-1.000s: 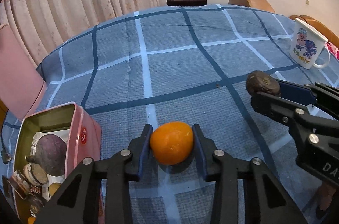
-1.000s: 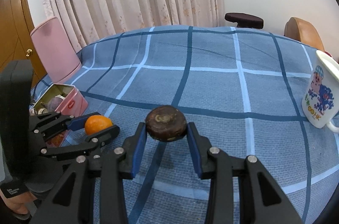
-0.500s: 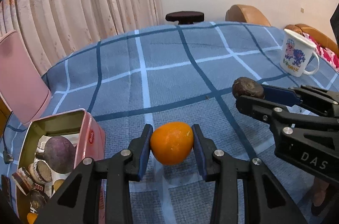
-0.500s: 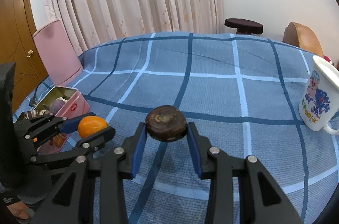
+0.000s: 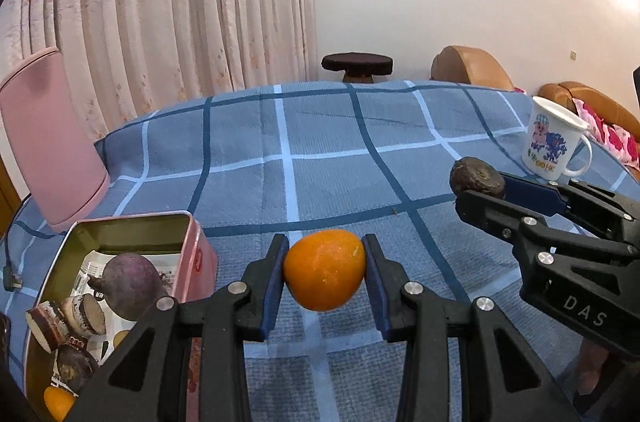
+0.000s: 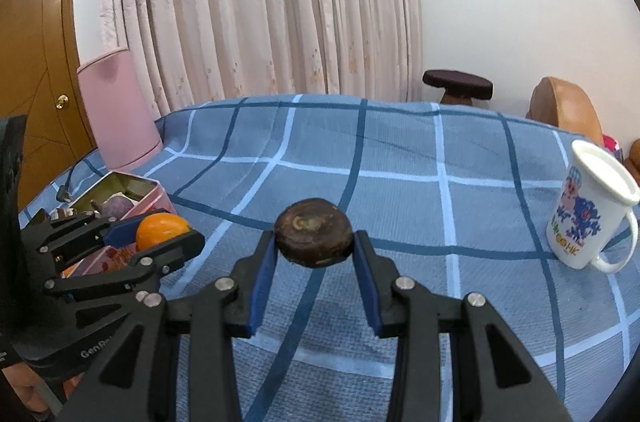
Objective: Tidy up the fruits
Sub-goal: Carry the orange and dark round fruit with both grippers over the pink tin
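Observation:
My left gripper point(image 5: 324, 270) is shut on an orange point(image 5: 325, 268) and holds it above the blue checked tablecloth. It also shows in the right wrist view point(image 6: 160, 228). My right gripper point(image 6: 314, 246) is shut on a dark brown round fruit point(image 6: 314, 237), also held above the cloth; the fruit shows in the left wrist view point(image 5: 476, 178) to the right of the orange. An open pink tin point(image 5: 200, 254) stands at the lower left and holds a purple fruit point(image 5: 128, 282), several snack packets and another orange point(image 5: 58, 402).
A white printed mug point(image 5: 550, 142) stands at the table's right side, also in the right wrist view point(image 6: 588, 210). The tin's pink lid point(image 5: 48, 142) leans upright at the left edge. A dark stool point(image 5: 357, 64) and brown chairs point(image 5: 468, 66) stand beyond the table.
Both grippers have risen with their fruits and tilted up, so more curtain and wall show. The grips are unchanged.

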Tool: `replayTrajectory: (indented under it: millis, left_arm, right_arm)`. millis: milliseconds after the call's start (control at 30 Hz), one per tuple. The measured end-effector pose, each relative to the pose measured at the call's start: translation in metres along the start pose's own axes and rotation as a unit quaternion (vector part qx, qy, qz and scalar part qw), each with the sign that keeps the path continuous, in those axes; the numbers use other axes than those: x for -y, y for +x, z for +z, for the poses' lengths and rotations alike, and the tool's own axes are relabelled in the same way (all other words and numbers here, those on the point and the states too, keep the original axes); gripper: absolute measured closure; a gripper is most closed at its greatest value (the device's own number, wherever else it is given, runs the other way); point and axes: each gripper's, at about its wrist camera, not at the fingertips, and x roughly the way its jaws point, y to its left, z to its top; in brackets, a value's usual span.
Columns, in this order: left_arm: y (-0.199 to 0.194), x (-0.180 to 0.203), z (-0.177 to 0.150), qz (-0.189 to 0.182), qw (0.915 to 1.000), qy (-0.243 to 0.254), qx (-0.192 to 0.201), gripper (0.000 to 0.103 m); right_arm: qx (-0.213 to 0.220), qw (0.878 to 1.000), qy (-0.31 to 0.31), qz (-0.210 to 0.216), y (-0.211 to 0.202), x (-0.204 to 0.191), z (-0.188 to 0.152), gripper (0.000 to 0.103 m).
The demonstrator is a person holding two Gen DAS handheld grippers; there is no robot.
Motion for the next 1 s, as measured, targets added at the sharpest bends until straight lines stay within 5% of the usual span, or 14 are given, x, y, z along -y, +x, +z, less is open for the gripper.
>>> replayTrajectory:
  millis: [433,1000]
  left_arm:
    - [-0.028,-0.013,-0.008,0.019,0.9988,-0.009,0.043,0.064]
    - [-0.071,-0.058,-0.006,0.05,0.9958,-0.038,0.066,0.064]
  right_arm:
    - [0.036,0.999,-0.015,-0.007,-0.014,-0.015,-0.002,0.062]
    - [0.063,0.995,-0.06,0.041,-0.031,-0.082,0.028,0.062]
